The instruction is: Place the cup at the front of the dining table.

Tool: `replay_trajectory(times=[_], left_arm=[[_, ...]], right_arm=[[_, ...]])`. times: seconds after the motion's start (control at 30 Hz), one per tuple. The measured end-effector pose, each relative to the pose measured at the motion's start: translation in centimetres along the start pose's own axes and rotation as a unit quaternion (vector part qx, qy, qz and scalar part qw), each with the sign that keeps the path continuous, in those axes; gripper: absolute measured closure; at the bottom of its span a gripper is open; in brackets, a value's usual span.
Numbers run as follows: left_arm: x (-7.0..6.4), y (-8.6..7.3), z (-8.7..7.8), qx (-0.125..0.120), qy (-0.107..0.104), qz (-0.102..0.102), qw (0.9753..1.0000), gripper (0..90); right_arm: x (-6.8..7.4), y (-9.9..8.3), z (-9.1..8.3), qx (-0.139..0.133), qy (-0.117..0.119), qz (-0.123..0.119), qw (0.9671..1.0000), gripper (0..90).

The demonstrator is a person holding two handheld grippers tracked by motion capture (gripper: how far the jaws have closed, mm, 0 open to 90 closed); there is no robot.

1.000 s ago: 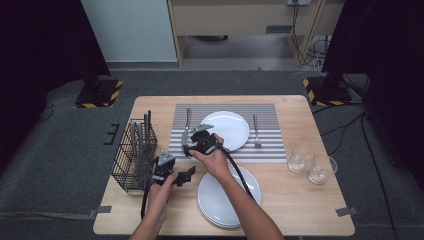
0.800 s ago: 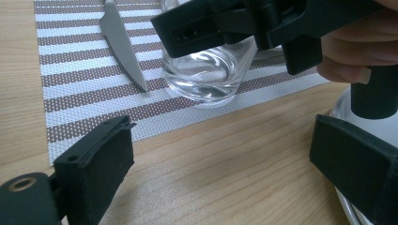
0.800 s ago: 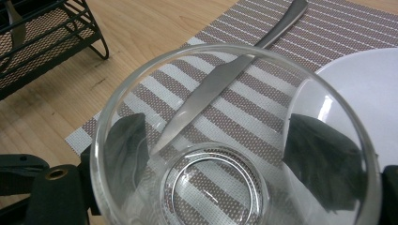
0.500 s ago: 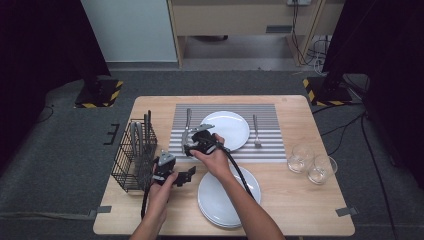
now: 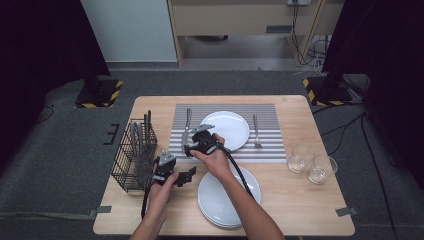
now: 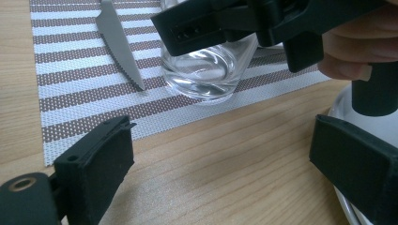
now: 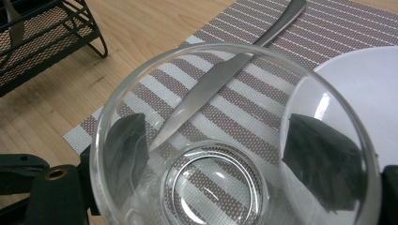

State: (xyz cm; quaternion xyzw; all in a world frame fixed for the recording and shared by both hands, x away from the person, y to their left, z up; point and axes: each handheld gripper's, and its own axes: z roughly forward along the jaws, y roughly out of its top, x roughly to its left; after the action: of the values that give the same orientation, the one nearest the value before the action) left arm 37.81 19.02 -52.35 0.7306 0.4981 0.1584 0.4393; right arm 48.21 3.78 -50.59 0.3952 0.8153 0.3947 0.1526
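My right tongs point(image 5: 192, 141) are clamped on a clear drinking glass point(image 7: 234, 154), one black jaw pressed to each side of its wall, and the glass stands upright with its base on the striped placemat point(image 5: 270, 148) near the mat's front left corner. A table knife point(image 7: 220, 79) lies on the mat just beside the glass, toward the left edge of the tabletop point(image 5: 295, 200), its tip pointing at the front edge. My right hand point(image 5: 216, 161) wraps the handle from above, forearm reaching in from the front edge across the stack of white plates point(image 5: 225, 200). My left tongs point(image 5: 186, 176) stand wide apart with nothing between them, low over bare wood just in front of the mat and aimed at the glass. My left hand point(image 5: 161, 192) grips them beside the wire cutlery basket point(image 5: 131, 165) at the left edge.
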Motion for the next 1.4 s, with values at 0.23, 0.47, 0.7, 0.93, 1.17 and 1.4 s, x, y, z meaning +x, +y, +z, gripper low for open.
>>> replay_trajectory(times=[0.23,0.47,0.7,0.93,1.17,1.4], left_arm=[[0.0,0.0,-0.01,0.0,0.001,0.0,1.0,6.2],[-0.02,0.0,0.01,0.001,0.0,0.001,1.0,6.2],[-0.01,0.0,0.01,0.0,-0.001,-0.002,1.0,6.2],[0.03,0.02,-0.05,0.0,-0.003,-0.005,1.0,6.2],[0.04,0.03,-0.07,-0.001,-0.004,-0.007,1.0,6.2],[0.12,0.08,-0.16,-0.003,-0.005,-0.011,0.9999,6.2]], right_arm=[[0.1,-0.06,-0.02,0.001,-0.001,-0.007,1.0,19.8],[0.14,-0.08,-0.01,0.001,-0.001,-0.012,0.9999,19.8],[0.23,-0.13,-0.02,0.001,-0.004,-0.015,0.9999,19.7],[0.28,-0.17,-0.05,0.002,-0.004,-0.018,0.9998,19.7],[0.4,-0.22,-0.07,0.005,-0.005,-0.026,0.9996,19.7],[0.47,-0.26,-0.09,0.005,-0.007,-0.032,0.9995,19.6]])
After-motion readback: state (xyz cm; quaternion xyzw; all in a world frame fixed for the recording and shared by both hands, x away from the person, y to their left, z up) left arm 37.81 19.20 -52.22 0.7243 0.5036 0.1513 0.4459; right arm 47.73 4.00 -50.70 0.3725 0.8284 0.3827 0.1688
